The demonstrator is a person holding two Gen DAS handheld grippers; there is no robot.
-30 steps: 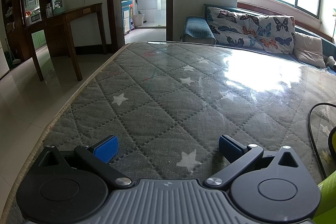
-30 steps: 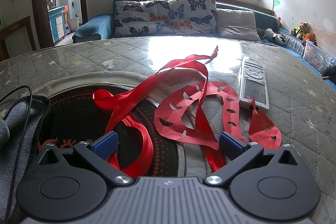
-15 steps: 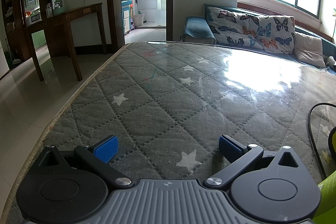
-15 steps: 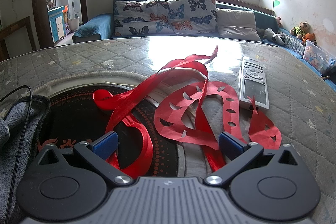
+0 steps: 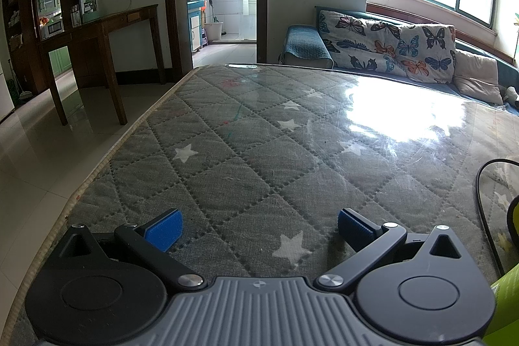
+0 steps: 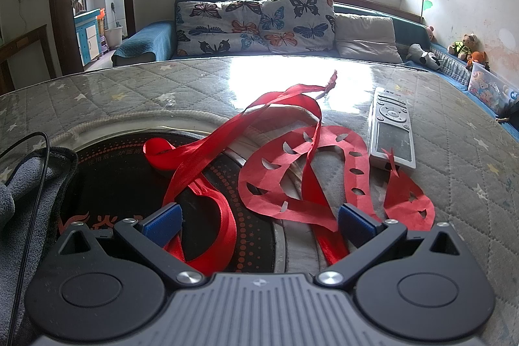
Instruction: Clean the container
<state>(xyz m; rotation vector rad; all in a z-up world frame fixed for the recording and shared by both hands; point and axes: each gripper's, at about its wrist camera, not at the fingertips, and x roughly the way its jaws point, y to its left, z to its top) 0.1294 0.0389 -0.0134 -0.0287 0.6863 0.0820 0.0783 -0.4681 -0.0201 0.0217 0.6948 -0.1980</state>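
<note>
A round black cooktop (image 6: 129, 180) with a metal rim lies on the quilted table in the right wrist view. A red ribbon (image 6: 207, 148) trails across it, and a red cut-paper strip (image 6: 292, 174) lies just to its right. My right gripper (image 6: 258, 221) hovers open just above the ribbon, nothing between its blue pads. A grey cloth (image 6: 29, 184) and a black cable (image 6: 39, 177) rest at the left. My left gripper (image 5: 258, 227) is open over bare quilted table (image 5: 259, 151). A yellow-green object (image 5: 509, 287) shows at the left wrist view's right edge.
A grey remote control (image 6: 392, 128) lies right of the paper strip. The black cable (image 5: 486, 209) also curves along the right of the left wrist view. The table's left edge (image 5: 107, 158) drops to tiled floor. A sofa with butterfly cushions (image 6: 256, 21) stands behind the table.
</note>
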